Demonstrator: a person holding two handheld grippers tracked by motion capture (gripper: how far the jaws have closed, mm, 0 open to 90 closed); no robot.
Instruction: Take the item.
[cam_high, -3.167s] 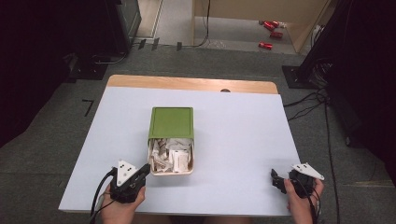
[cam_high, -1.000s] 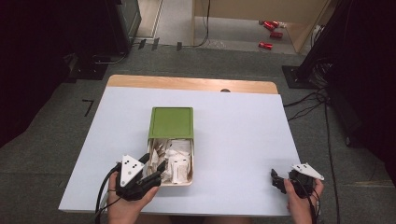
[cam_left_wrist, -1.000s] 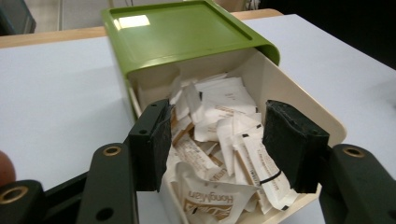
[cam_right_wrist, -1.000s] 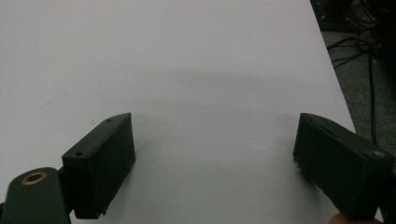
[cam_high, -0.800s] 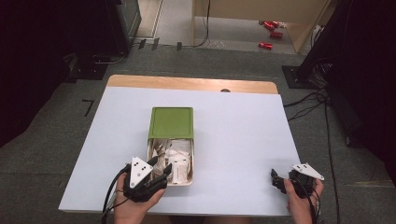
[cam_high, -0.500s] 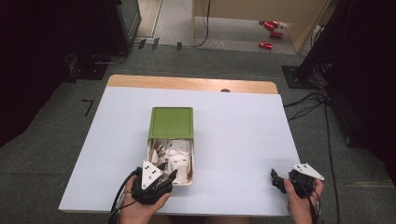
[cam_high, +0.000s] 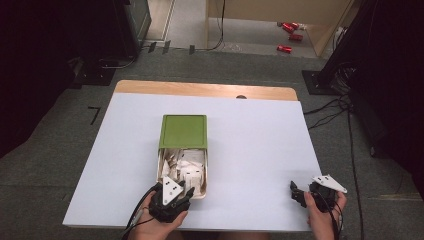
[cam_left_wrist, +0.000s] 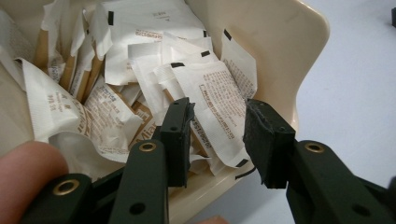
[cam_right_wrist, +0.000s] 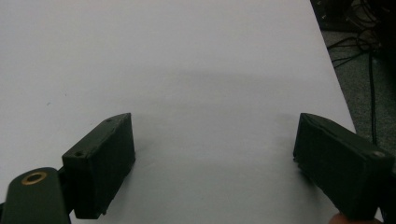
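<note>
Left tongs (cam_left_wrist: 217, 140) just been closing around a white packet (cam_left_wrist: 217, 100) at the box's (cam_left_wrist: 299, 56) near rim, not yet pinched; nothing lifted out. Right tongs (cam_right_wrist: 215, 163) wide open, empty, over bare table (cam_right_wrist: 187, 56)

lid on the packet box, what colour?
Green; the lid covers the far half of the cream box. It shows best in the high view.
</note>
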